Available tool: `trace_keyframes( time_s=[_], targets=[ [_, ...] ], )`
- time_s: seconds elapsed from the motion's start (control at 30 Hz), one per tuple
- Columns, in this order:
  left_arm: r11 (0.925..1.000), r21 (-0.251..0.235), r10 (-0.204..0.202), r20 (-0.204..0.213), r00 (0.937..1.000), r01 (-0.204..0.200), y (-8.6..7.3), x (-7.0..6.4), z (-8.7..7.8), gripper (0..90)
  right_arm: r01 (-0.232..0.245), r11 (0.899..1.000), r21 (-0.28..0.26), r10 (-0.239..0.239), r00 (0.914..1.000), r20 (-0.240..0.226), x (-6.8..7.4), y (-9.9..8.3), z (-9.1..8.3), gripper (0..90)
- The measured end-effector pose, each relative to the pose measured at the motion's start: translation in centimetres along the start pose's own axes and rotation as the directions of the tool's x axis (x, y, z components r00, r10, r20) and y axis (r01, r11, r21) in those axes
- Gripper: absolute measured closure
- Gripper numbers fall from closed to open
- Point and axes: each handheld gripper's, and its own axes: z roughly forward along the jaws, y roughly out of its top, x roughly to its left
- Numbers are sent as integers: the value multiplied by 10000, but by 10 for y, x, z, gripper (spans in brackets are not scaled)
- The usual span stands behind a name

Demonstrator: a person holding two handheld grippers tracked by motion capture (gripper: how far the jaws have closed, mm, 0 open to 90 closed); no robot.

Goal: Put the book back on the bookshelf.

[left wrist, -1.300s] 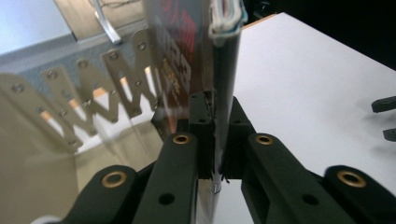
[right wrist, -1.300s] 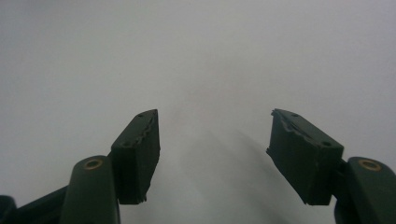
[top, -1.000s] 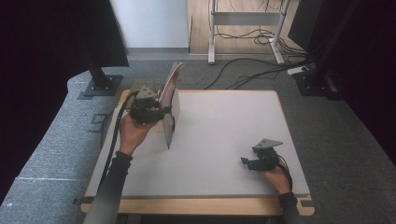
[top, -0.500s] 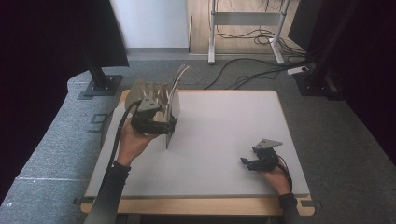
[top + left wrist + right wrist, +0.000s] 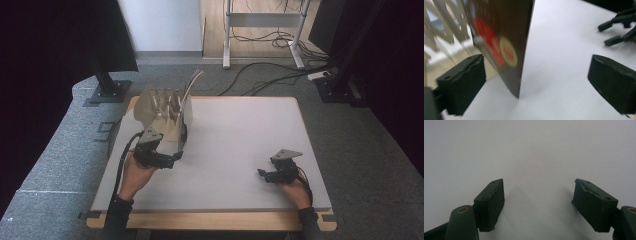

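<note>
White table, wide and bare over most of its top; all the work sits at its far-left corner.

There, a pale wooden rack with upright slats. Just at its right side stands a thin dark panel, on edge on the table and leaning toward the rack. Whether it touches the slats I cannot tell.

In my left gripper view the dark panel carries a red and cream printed mark. Its bottom corner rests on the white surface. Long axis runs near upright, tilted a little; the thin edge faces me, the printed face turns to my left jaw.

My left gripper sits just near of the panel's lower end. Jaws stand wide apart, one to each side of the panel edge, neither touching it. Nothing held.

My right gripper rests well apart at the near-right of the table, jaws spread over bare white surface, empty.

Judgement: the panel is stood up beside the rack but not seated between the slats. Left to do: close on it, lift, steer it into a slot.
</note>
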Motion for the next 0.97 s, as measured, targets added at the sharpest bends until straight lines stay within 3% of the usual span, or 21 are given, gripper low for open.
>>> trace_keyframes(
  time_s=[0.1, 0.23, 0.37, 0.53, 0.6, 0.63, 0.97],
  targets=[
    [9997, 50, -227, 131, 9997, 226, -19, 1, 9, 0, -5, 10000, 0, 5, 10000, 17, 0, 0, 0, 242],
    [9987, 500, -52, -275, 9996, 66, -40, 2, 20, 0, -1, 10000, -10, 1, 10000, 51, 0, 0, 0, 239],
    [9948, 994, -202, -430, 9989, 244, -60, 6, 31, 0, -6, 10000, 4, 6, 9999, 109, 1, 0, 0, 225],
    [9824, 1821, -318, -551, 9980, 414, -83, 11, 43, 0, -72, 10000, 35, 72, 9998, 201, 1, 0, 1, 203],
    [9731, 2260, -298, -645, 9975, 437, -92, 12, 49, 0, -73, 10000, 34, 72, 9998, 199, 0, 0, 1, 203],
    [9674, 2485, -351, -601, 9976, 491, -93, 13, 51, 0, -67, 10000, 37, 66, 9998, 198, 0, 0, 1, 203],
    [9675, 2478, -357, -604, 9975, 496, -94, 13, 51, 0, -94, 10000, 26, 94, 9997, 214, 1, -1, 0, 202]
  ],
)
